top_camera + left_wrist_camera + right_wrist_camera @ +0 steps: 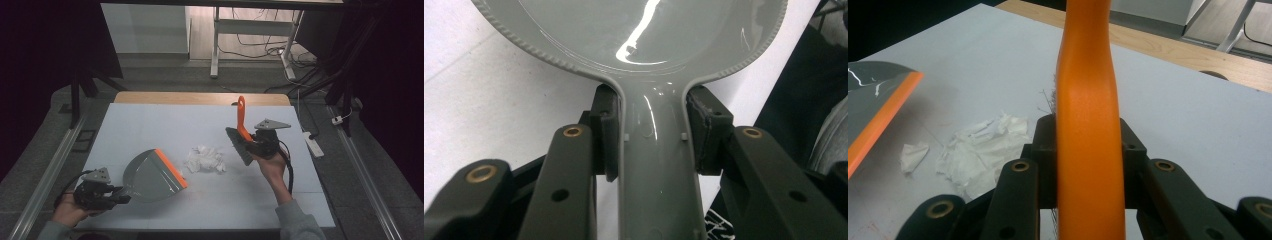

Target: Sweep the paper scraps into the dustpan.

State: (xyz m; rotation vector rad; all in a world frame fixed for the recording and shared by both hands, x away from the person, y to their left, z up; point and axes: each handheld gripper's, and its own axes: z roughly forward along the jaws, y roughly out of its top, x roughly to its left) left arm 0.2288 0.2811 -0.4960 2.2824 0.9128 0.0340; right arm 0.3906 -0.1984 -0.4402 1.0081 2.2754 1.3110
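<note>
gripping the dustpan (152, 175) by its handle, the left gripper (112, 195) has its fingers clamped, pan near the bench's (150, 125) left front. right gripper (252, 142) fingers clamp the brush (242, 131) handle, bristles just right of the tissue (205, 159).

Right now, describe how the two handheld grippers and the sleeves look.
Both the left gripper and the right gripper are black two-jaw tools with brass-coloured pivot rivets, a grey three-cornered plate on top and a black trailing cable. The jaw pads are dark blocks. The person wears grey sleeves.
</note>
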